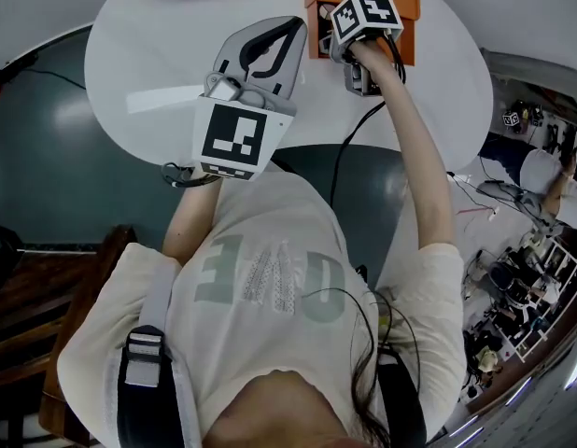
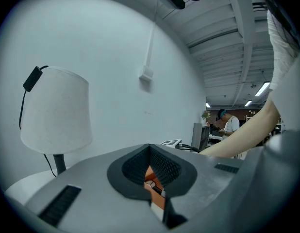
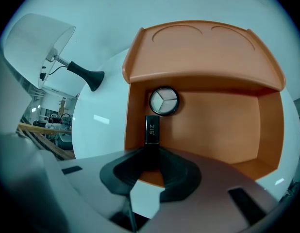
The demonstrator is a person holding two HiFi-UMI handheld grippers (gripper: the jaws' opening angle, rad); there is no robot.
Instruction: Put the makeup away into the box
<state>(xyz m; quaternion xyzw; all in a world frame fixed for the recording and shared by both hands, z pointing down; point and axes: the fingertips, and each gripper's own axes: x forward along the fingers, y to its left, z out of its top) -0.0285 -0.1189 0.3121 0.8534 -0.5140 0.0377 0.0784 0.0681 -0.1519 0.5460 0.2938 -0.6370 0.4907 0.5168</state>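
The right tongs [image 3: 151, 152] point steeply down into the open orange plastic box [image 3: 213, 125] and are closed on a slim black makeup tube with pale print on its side [image 3: 152, 129]. The pads clamp the tube's near end from both sides, set only as far apart as the narrow tube is wide, and the rest of it sticks out ahead over the box floor by the left wall. Whether its far end touches the floor cannot be told. Just beyond that end a round compact with a three-part pan under a clear top [image 3: 163, 101] lies flat on the box floor. The box's hinged orange lid [image 3: 203, 47] stands open behind it. The box sits on the round white counter [image 3: 99, 125], near its far edge in the head view, with a white-shaded lamp [image 3: 36, 42] off to the left. The left tongs [image 2: 149, 148] are held roughly level above the counter, short of the box. Their dark ribbed pads meet at the tips and hold nothing, and only a sliver of the orange box shows through the gap behind the tips.
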